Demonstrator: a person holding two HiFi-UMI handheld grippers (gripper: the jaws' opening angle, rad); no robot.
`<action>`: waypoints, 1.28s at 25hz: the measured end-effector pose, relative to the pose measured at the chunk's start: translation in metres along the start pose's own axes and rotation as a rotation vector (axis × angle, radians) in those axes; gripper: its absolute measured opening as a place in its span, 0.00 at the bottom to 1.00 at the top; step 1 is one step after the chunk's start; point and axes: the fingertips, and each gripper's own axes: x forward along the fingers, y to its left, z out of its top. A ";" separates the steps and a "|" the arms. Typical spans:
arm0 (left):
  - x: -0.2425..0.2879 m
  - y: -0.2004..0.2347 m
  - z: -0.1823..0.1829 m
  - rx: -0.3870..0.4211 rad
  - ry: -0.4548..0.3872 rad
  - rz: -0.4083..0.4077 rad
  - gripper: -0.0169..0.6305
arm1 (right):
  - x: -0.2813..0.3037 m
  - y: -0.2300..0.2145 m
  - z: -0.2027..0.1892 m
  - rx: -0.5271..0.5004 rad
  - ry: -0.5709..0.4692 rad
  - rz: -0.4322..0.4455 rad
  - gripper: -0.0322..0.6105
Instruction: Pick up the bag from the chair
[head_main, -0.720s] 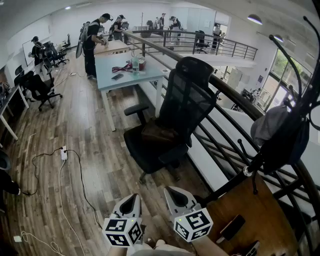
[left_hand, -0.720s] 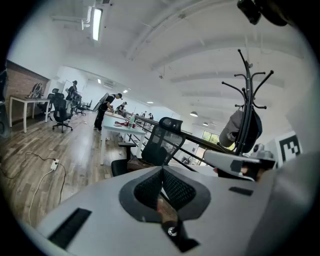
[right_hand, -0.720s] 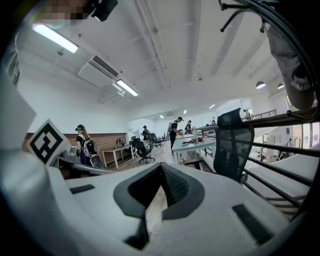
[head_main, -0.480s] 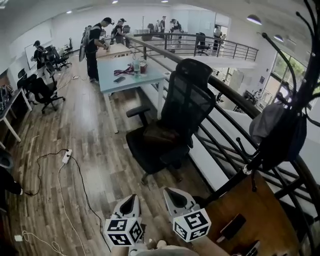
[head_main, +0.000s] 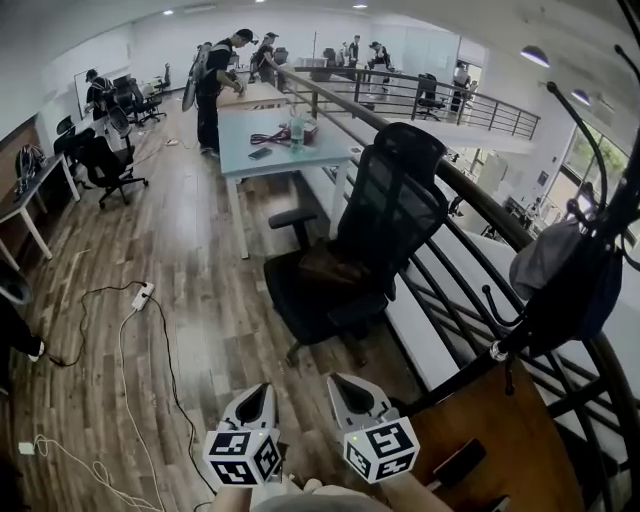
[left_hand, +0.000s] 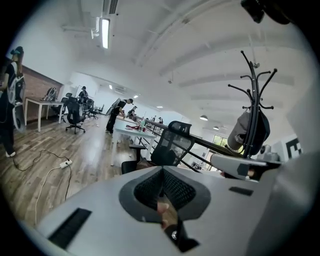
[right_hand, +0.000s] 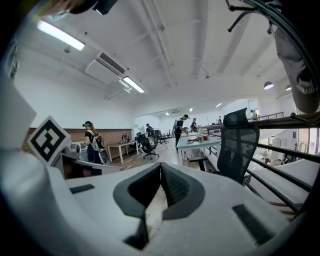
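A brown bag (head_main: 333, 268) lies on the seat of a black mesh office chair (head_main: 385, 215) beside the railing. Both grippers are low in the head view, well short of the chair and pointing toward it. My left gripper (head_main: 257, 392) is shut with nothing in it, and so is my right gripper (head_main: 346, 384). In the left gripper view the shut left gripper (left_hand: 161, 172) points at the chair (left_hand: 172, 145), with a sliver of the bag (left_hand: 143, 163) beside it. The right gripper (right_hand: 160, 169) faces the chair (right_hand: 240, 142) from its side; the bag is hidden there.
A light blue desk (head_main: 285, 150) stands behind the chair. A dark curved railing (head_main: 480, 200) runs along the right. A coat rack (head_main: 590, 270) with a grey bag stands near right, above a wooden table (head_main: 500, 440). A power strip (head_main: 142, 296) and cable lie on the floor.
The head view has shifted, so the chair and desk sit a little further right and lower in the picture. Both grippers stay shut at the bottom edge.
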 end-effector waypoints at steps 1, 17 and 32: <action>-0.001 0.001 0.000 0.001 0.002 0.003 0.03 | 0.001 0.002 -0.001 0.001 0.009 0.010 0.05; 0.059 0.042 0.024 0.024 0.046 -0.062 0.03 | 0.077 0.004 0.002 0.016 0.026 0.041 0.05; 0.159 0.127 0.099 0.064 0.084 -0.181 0.03 | 0.219 -0.020 0.046 0.040 0.004 -0.083 0.05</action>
